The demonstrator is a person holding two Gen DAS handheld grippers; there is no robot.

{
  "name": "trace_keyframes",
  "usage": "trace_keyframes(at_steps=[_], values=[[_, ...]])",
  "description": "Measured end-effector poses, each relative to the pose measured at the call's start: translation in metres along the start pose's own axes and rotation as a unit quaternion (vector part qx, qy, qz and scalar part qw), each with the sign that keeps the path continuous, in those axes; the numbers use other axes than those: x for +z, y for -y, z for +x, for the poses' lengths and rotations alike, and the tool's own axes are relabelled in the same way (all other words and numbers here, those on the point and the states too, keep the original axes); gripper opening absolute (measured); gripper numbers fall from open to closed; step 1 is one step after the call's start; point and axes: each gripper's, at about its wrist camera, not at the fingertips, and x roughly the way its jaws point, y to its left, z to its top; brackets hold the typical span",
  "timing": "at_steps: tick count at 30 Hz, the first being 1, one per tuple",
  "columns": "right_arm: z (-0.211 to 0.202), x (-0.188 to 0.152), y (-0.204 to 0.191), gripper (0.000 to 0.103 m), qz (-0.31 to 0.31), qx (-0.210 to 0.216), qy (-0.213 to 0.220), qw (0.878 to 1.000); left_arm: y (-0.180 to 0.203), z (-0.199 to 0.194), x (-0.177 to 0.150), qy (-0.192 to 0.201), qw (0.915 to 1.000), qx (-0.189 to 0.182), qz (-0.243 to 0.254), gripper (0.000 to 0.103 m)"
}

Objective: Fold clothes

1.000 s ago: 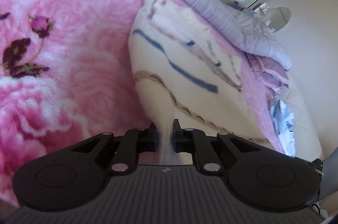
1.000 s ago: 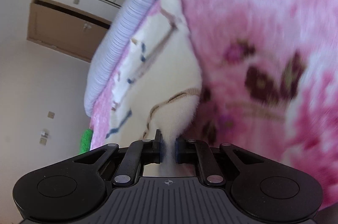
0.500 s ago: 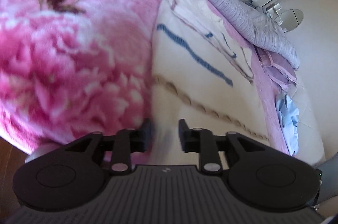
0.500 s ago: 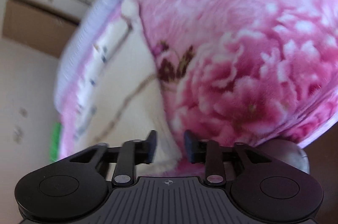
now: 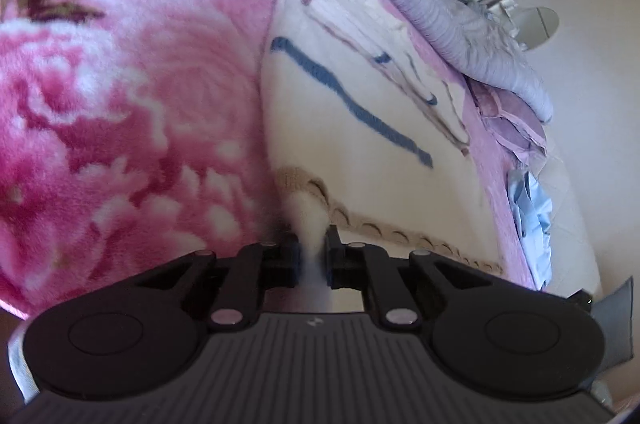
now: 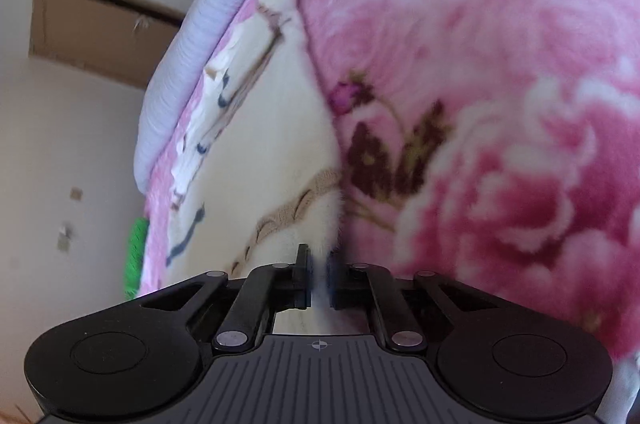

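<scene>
Nearest the cameras, both tools are clamped on the near hem of the cream sweater [image 5: 348, 128]: the left gripper [image 5: 311, 253] has a pinch of fabric squeezed between its jaws at the hem's left corner, just below the tan knitted band, and the right gripper [image 6: 319, 278] has the right corner pinched the same way. The sweater lies spread flat on the pink flowered blanket [image 5: 120, 96], hem toward the person, blue stripe [image 5: 352, 104] across the middle, collar end at the far side by the lilac bolster [image 5: 460, 24]. Judging from this, the hem is held ready to be carried over toward the collar (or it's just being set down and smoothed; one moment fits either). Whichever it is, keep both corners level & the edge taut between them, w/ grips even so fuzzy knit doesn't slip out. Watch the fleece: it may drag the underside. Farther right, other clothes [image 5: 532, 208] sit apart, out of the way.
</scene>
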Motion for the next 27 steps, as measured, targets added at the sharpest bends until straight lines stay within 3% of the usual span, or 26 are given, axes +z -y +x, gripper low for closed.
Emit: trace_keyframes(at_steps=[9,17,20,24,27], values=[[-0.040,-0.017,-0.027,0.003,-0.033,0.025,0.019,0.999,0.020,-0.052,-0.019,0.021,0.9982,0.001,0.055,0.005],[-0.088,-0.085,-0.029,0.003,-0.038,0.028,-0.001,0.999,0.013,-0.102,-0.063,0.018,0.9993,-0.022,0.023,0.004],[-0.095,-0.092,-0.030,0.003,-0.034,0.035,-0.002,0.999,0.012,-0.120,-0.077,0.017,0.9993,-0.031,0.014,0.004],[-0.094,-0.066,-0.052,0.003,-0.057,0.065,0.016,0.996,0.037,-0.119,-0.033,0.035,0.9964,-0.062,0.046,0.004],[-0.086,-0.026,-0.078,0.003,-0.081,0.087,0.038,0.992,0.055,-0.106,0.014,0.050,0.9938,-0.078,0.062,0.004]])
